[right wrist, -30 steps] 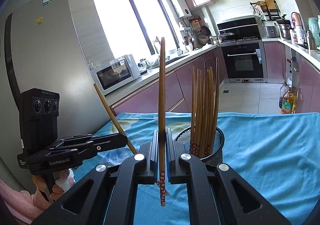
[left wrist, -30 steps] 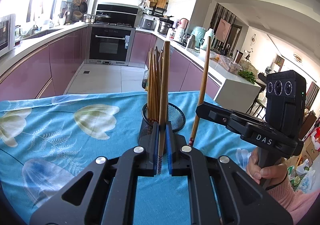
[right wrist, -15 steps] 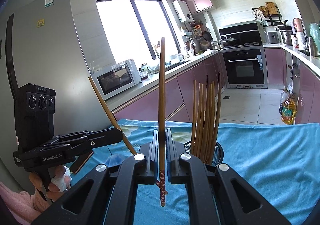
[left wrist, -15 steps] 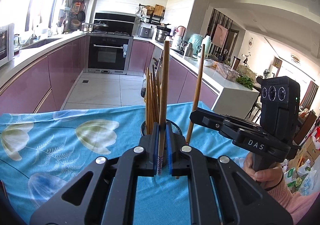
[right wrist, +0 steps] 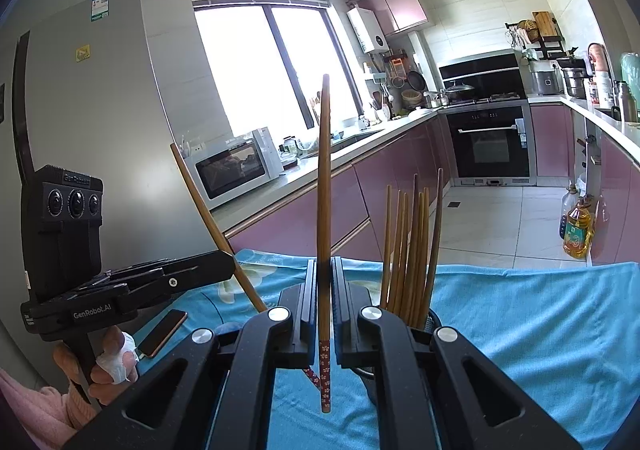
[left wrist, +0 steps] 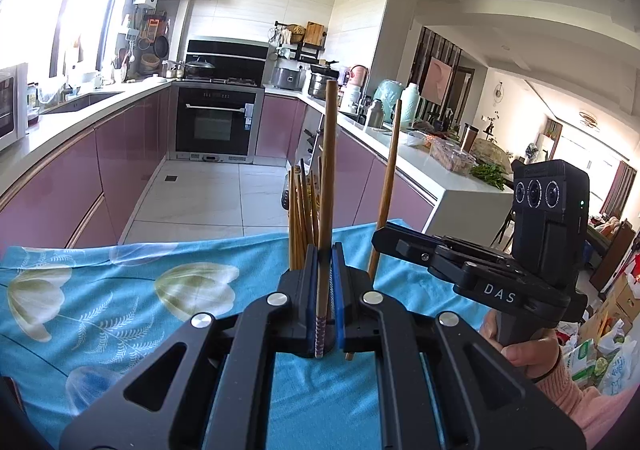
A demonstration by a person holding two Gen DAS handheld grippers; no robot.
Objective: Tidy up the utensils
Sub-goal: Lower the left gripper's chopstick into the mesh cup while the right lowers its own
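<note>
Left wrist view: left gripper jaws are clamping 1 chopstick near its patterned end, shaft standing nearly upright. The bundle of chopsticks is standing just behind the jaws; its holder is hidden here. The right gripper is hanging to the right with a second chopstick.

Risk: the grip is sitting low on a long stick, so it could pivot between the pads. The low tip could also strike the holder's rim or the standing bundle.

Right wrist view: right gripper jaws are squeezing the second chopstick, its floral end hanging below. The mesh holder with the bundle is sitting on the blue-clothed bench, just right of the jaws.

Risk: both sticks are converging on 1 crowded holder and could clash. A phone is lying near the cloth edge.
</note>
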